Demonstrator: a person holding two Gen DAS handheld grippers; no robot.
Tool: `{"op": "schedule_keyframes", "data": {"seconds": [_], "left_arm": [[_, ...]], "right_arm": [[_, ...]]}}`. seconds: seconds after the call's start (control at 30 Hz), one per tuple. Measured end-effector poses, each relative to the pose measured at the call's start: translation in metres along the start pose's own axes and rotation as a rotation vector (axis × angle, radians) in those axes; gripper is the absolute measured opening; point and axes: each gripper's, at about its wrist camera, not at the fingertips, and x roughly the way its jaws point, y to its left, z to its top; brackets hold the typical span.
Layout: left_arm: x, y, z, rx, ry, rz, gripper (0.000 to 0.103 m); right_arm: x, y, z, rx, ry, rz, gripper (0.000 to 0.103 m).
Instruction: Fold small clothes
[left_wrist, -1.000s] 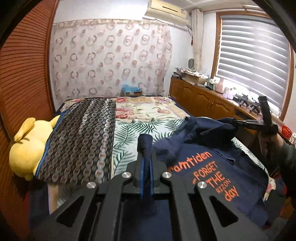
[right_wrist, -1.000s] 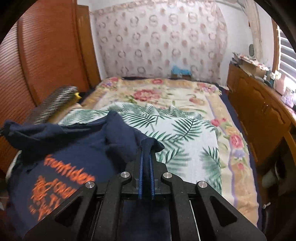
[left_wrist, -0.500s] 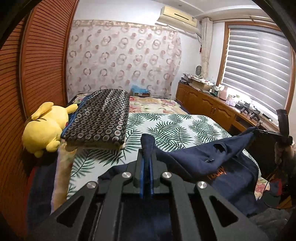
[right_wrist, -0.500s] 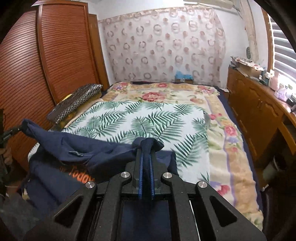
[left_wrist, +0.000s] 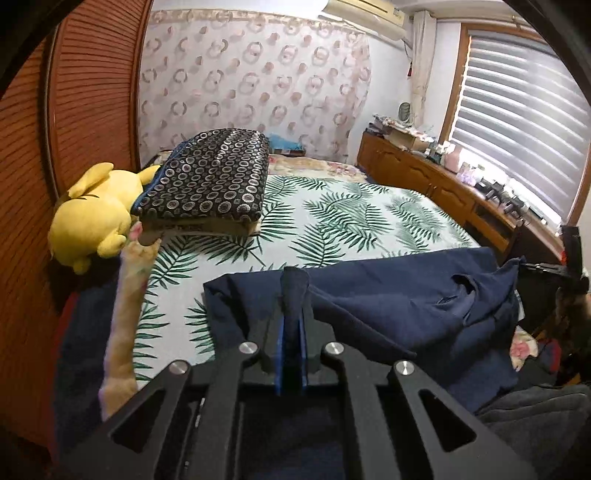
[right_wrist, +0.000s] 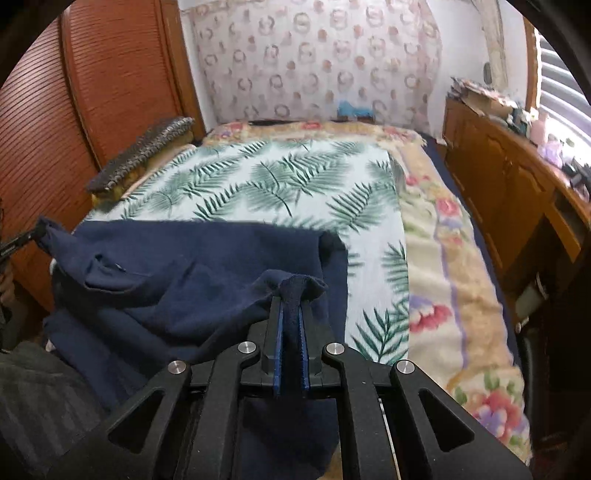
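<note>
A navy T-shirt lies spread across the near end of the bed, back side up, with no print showing. My left gripper has a bunched corner of it between its blue pads; the jaws are opening, though the pads still touch the cloth. In the right wrist view the same T-shirt covers the leaf-print sheet, and my right gripper is shut on another bunched corner. Each gripper also appears in the other's view: the right gripper at the far right, the left gripper at the far left.
A leaf-print sheet covers the bed over a floral blanket. A yellow plush toy and a dark ring-patterned pillow lie at the left. A wooden cabinet lines the right side, a slatted wardrobe the left.
Both grippers drew back toward the near bed edge and sank a little. The T-shirt, earlier held up with its orange print showing, now lies flatter with the print hidden.
</note>
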Motion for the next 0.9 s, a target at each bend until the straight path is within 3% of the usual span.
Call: {"op": "schedule_keyframes", "data": {"seconds": [0.07,0.13,0.27,0.33,0.57,0.9], "left_arm": [[-0.007,0.0,0.004,-0.002,-0.024,-0.001,0.017],[-0.011,0.002,0.008,0.001,-0.043,-0.005,0.038],[-0.01,0.006,0.024,0.015,-0.057,0.027,0.051],[-0.003,0.008,0.03,0.022,-0.054,0.029,0.064],[0.044,0.021,0.034,0.037,0.036,0.073,0.064],[0.106,0.05,0.028,0.013,0.166,0.134,0.064]], "right_arm": [[-0.004,0.0,0.005,0.005,-0.02,0.013,0.007],[-0.01,0.003,0.011,-0.009,-0.04,-0.004,0.013],[-0.022,0.007,0.026,-0.037,-0.082,-0.018,0.028],[-0.023,0.007,0.031,-0.048,-0.092,-0.035,0.035],[0.014,0.0,0.047,-0.059,-0.07,-0.057,0.043],[0.096,-0.014,0.054,-0.079,0.077,-0.073,0.047]]}}
